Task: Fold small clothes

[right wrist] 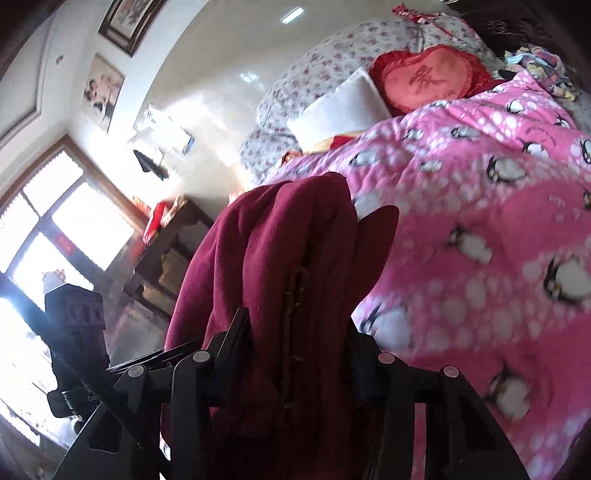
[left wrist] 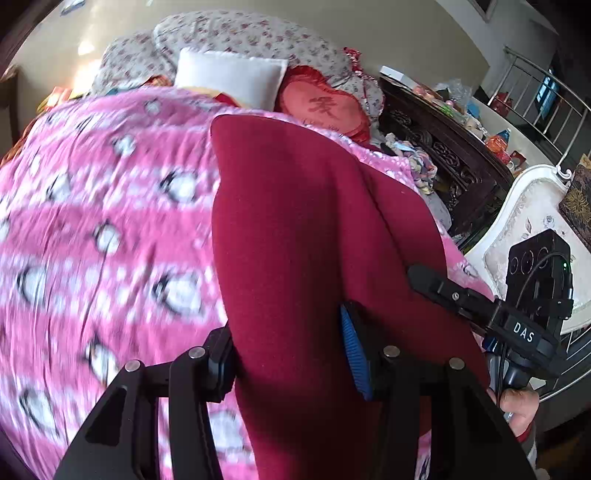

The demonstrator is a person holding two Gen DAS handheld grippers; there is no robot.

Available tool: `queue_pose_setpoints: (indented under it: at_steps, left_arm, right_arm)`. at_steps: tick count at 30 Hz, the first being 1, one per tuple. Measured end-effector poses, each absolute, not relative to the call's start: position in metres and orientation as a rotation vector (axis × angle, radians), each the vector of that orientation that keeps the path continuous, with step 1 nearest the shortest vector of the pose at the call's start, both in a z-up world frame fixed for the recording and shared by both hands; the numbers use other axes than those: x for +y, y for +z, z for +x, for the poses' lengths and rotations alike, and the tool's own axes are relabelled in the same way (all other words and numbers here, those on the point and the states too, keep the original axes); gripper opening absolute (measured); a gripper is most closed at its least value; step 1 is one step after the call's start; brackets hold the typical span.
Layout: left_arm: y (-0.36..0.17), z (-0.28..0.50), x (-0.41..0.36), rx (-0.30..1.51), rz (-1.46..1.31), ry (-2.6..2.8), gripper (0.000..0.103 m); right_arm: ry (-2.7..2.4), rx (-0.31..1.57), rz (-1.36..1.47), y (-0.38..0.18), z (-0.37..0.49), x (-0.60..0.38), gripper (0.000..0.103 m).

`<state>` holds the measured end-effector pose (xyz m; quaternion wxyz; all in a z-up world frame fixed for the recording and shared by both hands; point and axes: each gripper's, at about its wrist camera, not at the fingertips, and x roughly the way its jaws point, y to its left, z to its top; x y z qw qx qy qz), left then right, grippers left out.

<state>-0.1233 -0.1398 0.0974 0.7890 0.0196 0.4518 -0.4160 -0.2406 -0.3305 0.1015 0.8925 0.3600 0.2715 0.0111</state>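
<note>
A dark red fleece garment (left wrist: 303, 229) hangs between both grippers above a pink penguin-print quilt (left wrist: 92, 221). My left gripper (left wrist: 291, 362) is shut on the garment, cloth pinched between its blue-padded fingers (left wrist: 352, 354). My right gripper shows in the left wrist view (left wrist: 417, 275), also gripping the garment's edge. In the right wrist view my right gripper (right wrist: 299, 343) is shut on the bunched garment (right wrist: 280, 240), whose zipper runs down the middle. The left gripper's body (right wrist: 75, 314) shows at the left there.
A white pillow (left wrist: 229, 75), a red heart cushion (left wrist: 325, 107) and floral bedding (left wrist: 240, 33) lie at the bed's head. A dark carved headboard (left wrist: 443, 155), a white chair (left wrist: 532, 210), a window (right wrist: 55, 229) and a bedside table (right wrist: 166, 236) surround the bed.
</note>
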Motion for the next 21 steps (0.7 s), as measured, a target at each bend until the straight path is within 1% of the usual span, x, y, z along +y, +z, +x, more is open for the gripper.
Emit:
queue_pose_setpoints:
  at_steps: [2,4,6,8,10,12,14,16,19,21]
  left_arm:
    - [0.081,-0.128,-0.130,0.986,0.043,-0.870,0.050]
    - [0.061,-0.127,-0.127,1.019,0.049,-0.840,0.050]
    - [0.043,-0.127,-0.124,1.046,0.070,-0.811,0.053]
    - [0.039,-0.129,-0.115,1.021,0.052,-0.772,0.063]
    - [0.048,-0.132,-0.108,0.981,0.065,-0.729,0.069]
    - [0.057,-0.135,-0.104,0.942,0.076,-0.693,0.071]
    - [0.061,-0.137,-0.104,0.921,0.086,-0.673,0.072]
    - [0.059,-0.140,-0.106,0.917,0.097,-0.664,0.072]
    - [0.053,-0.147,-0.115,0.925,0.126,-0.678,0.072]
    - [0.048,-0.151,-0.120,0.920,0.151,-0.681,0.072]
  right_arm:
    - [0.019,0.587,0.737,0.092,-0.240,-0.322,0.052]
    - [-0.026,0.663,0.679,0.076,-0.233,-0.313,0.057]
    - [-0.104,0.743,0.646,0.063,-0.231,-0.310,0.057]
    - [-0.123,0.711,0.651,0.067,-0.241,-0.314,0.058]
    - [-0.172,0.667,0.610,0.086,-0.254,-0.314,0.059]
    - [-0.181,0.621,0.555,0.107,-0.258,-0.310,0.059]
    - [-0.147,0.606,0.516,0.120,-0.253,-0.301,0.056]
    - [-0.108,0.614,0.488,0.126,-0.240,-0.290,0.048]
    - [-0.129,0.666,0.407,0.121,-0.212,-0.277,0.040]
    - [-0.195,0.709,0.350,0.112,-0.193,-0.278,0.037]
